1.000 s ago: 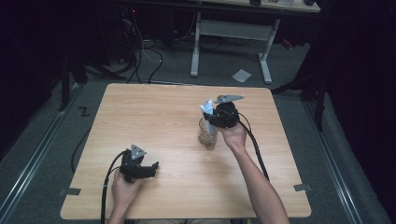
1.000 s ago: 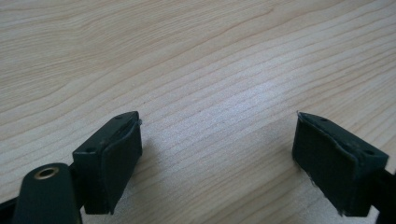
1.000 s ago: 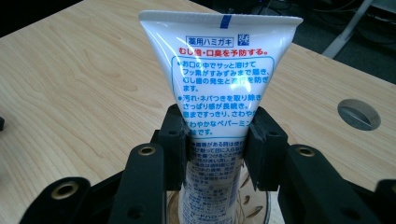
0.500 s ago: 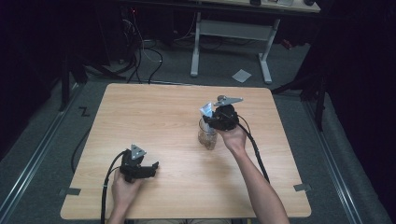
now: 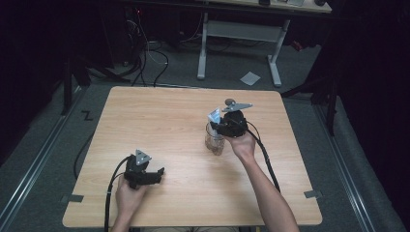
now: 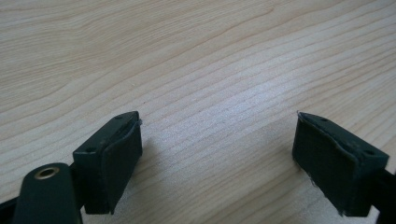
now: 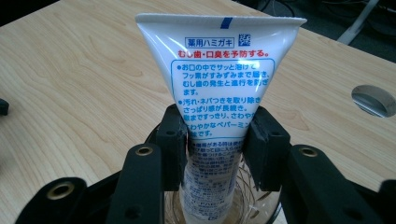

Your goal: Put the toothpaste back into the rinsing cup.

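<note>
A white toothpaste tube (image 7: 219, 70) with blue and red print stands cap-down in a clear glass (image 7: 252, 205), its flat crimped end up. My right gripper (image 7: 218, 121) is shut on the tube's lower half, one pad against each edge; its jaws have just been easing open a little with the tube still between them. From above, the tube (image 5: 213, 117) rises out of the glass (image 5: 214, 142) right of the table's middle, and the right gripper (image 5: 220, 126) reaches it from the right. My left gripper (image 5: 157, 175) rests near the front left, open over bare wood (image 6: 217, 135).
The light wooden table (image 5: 159, 121) bears nothing else. A round grey hole (image 7: 373, 100) sits in the tabletop beyond the glass. Cables trail from both grippers toward the front edge. A desk frame (image 5: 237, 34) and floor cables lie behind the table.
</note>
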A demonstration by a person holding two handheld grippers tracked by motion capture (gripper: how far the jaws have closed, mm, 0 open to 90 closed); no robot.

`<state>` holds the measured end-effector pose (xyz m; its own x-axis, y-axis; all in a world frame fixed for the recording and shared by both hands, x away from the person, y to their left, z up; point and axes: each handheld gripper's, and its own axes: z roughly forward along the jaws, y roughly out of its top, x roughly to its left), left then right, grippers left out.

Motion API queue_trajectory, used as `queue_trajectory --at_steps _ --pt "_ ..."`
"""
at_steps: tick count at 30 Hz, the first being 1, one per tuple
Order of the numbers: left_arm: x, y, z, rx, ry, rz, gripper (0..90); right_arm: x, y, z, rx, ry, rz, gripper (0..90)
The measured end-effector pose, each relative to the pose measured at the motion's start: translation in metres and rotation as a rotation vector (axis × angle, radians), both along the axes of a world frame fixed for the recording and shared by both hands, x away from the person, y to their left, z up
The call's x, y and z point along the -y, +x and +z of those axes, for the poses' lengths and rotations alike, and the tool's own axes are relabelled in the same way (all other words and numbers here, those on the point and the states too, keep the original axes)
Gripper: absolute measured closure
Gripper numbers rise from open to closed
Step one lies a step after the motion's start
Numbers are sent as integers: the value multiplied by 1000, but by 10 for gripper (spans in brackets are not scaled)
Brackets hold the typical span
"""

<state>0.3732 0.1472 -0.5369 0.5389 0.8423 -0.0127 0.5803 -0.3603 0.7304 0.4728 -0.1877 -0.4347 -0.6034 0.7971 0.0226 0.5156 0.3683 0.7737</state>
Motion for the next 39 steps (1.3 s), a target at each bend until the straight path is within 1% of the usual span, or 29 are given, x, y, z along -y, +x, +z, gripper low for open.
queue_trajectory --at_steps 4,7,9,11,13,14,15,20,25,28,30,32,37,39 --pt "0 0 0 0 0 0 162 -1 -1 -2 -3 6 2 611" --pt "0 0 0 0 0 0 162 -1 -2 -3 -5 2 2 601" --pt "0 0 0 0 0 0 162 -1 -3 -4 4 3 4 597" --pt "0 0 0 0 0 0 162 0 -4 -6 2 -1 0 594" --pt "0 0 0 0 0 0 162 2 -5 -8 5 3 -2 592" --pt "0 0 0 0 0 1 162 2 -5 -8 -1 10 -9 592" --pt "0 0 0 0 0 1 162 3 -5 -8 6 14 -4 591" --pt "0 0 0 0 0 1 162 3 -7 -9 8 16 -2 588" --pt "0 0 0 0 0 1 162 8 -9 -10 7 38 -8 585" --pt "0 0 0 -1 1 2 162 11 -11 -10 1 42 -8 584" --pt "0 0 0 -1 1 2 162 13 -13 -11 7 38 -7 584" --pt "0 0 0 -2 1 1 162 14 -15 -12 10 45 -3 588" --pt "0 0 0 -1 0 0 162 15 -20 -14 8 47 0 587" --pt "0 0 0 0 0 2 162 15 -21 -14 12 40 4 584"
